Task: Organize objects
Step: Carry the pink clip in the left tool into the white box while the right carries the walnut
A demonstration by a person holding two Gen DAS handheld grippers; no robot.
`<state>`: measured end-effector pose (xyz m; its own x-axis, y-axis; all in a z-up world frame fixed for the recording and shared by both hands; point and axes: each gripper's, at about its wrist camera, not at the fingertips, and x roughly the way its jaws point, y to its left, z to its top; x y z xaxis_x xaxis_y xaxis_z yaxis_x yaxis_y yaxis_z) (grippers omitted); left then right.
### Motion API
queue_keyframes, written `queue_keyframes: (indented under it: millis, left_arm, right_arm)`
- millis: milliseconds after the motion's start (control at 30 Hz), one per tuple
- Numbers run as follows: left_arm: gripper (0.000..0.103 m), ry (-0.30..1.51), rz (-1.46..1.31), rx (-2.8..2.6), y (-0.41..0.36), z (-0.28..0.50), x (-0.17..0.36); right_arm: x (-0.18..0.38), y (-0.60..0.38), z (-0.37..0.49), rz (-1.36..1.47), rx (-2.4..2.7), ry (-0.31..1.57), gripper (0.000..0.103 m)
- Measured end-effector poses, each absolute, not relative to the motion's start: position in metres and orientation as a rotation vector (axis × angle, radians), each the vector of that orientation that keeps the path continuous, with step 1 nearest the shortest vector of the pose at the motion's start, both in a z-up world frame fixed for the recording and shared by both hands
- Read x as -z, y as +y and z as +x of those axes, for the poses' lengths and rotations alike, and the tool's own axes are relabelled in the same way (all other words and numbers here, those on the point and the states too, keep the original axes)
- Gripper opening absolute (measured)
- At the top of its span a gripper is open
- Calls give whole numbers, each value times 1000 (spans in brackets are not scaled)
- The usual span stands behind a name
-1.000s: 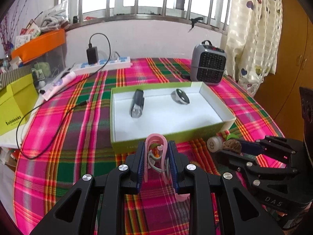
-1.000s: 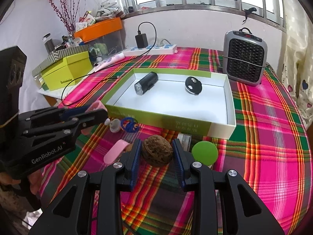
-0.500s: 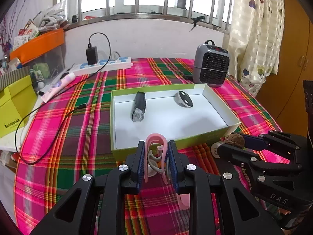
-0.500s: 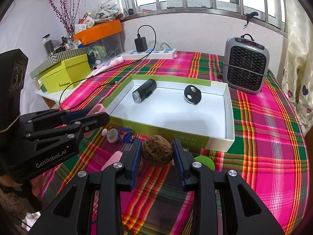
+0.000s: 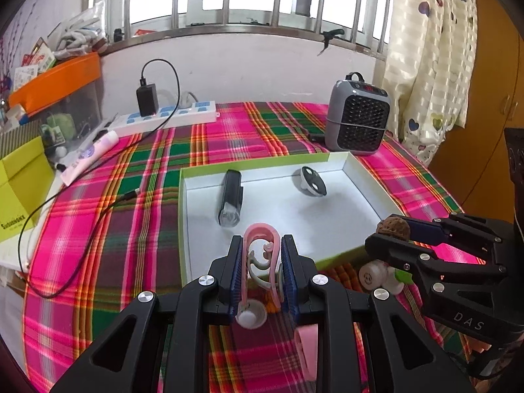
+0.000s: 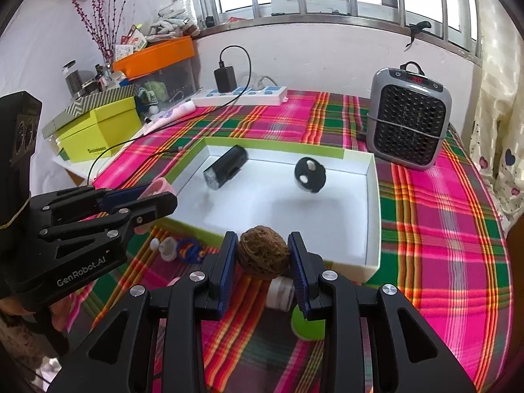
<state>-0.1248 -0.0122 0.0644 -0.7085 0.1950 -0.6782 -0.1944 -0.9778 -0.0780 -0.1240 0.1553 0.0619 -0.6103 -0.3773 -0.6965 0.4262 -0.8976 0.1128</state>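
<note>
1. The left gripper (image 5: 261,263) is clamped on a pink, looped plastic clip (image 5: 260,245).
2. The right gripper (image 6: 263,255) pinches a brown, wrinkled walnut (image 6: 263,252).
3. At 12 o'clock of both lies the shallow green-rimmed white cardboard box (image 6: 371,216), holding a black cylindrical torch (image 6: 225,167) and a round black knob (image 6: 309,175).
4. At 2 o'clock stands a grey heater (image 6: 409,121).

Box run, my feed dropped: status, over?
Left gripper shut on pink clip. Right gripper shut on walnut. Both at near wall of box, flashlight and black disc inside. Nothing blocking.
</note>
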Motion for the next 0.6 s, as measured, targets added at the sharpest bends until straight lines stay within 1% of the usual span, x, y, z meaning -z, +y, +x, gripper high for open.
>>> queue_keyframes:
  millis: [433,600]
  left_arm:
    - [21,-11,-1111,-2692,-7,-161,-58]
    - [21,4,-1136,-2678,-2,-176,-55]
  right_arm:
    - [-61,163,-165,1085,2503,111,33]
    - [-61,165,-182,1101,2516,158,33]
